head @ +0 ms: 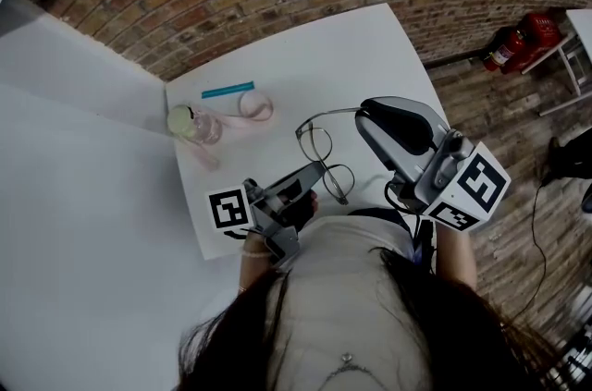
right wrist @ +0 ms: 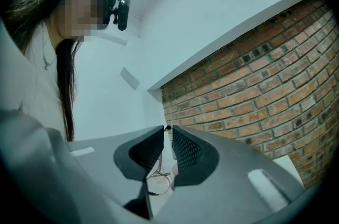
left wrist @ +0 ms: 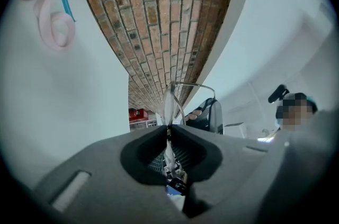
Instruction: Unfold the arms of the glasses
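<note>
Your left gripper [head: 310,184] is pinched shut on the rim of the wire-framed glasses [head: 323,160], held above the white table [head: 370,47]. Your right gripper [head: 367,114] is pressed together on the tip of 1 temple arm, which runs rightward from the frame. Only the head view shows that arm's full line; the left gripper view sees the frame edge-on.

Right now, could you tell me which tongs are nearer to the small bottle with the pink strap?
Left. The left tongs, shut on a lens of the glasses, sit right of the bottle; the right tongs, on a glasses arm, lie farther right.
</note>
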`<state>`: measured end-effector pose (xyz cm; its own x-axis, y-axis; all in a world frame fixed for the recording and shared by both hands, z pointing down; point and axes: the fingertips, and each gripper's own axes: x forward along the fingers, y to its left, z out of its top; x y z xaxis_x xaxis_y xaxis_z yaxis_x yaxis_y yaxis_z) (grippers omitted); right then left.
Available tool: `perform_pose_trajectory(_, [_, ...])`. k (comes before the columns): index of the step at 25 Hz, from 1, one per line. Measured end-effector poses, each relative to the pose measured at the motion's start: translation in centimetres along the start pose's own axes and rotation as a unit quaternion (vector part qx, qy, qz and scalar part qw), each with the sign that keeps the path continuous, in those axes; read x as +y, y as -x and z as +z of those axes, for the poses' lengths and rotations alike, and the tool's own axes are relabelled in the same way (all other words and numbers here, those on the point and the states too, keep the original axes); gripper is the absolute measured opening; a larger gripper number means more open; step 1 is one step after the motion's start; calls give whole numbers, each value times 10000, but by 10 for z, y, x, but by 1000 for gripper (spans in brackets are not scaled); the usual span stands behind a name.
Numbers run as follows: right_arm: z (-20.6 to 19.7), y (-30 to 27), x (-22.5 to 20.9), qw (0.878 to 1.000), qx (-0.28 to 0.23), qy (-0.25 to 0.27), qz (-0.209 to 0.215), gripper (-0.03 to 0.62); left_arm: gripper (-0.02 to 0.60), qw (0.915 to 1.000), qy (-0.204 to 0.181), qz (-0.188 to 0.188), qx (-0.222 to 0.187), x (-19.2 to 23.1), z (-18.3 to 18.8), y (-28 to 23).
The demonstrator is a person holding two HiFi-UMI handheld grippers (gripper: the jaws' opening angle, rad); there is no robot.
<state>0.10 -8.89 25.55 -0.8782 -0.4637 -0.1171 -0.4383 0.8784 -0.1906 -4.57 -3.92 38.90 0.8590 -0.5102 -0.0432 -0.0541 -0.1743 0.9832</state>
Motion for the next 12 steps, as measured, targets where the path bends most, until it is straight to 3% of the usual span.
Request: perform_pose_trajectory(12, [-19, -9, 9, 9993, 315, -20, 191, 51, 21, 9999, -93, -64, -118, -4, 6, 2])
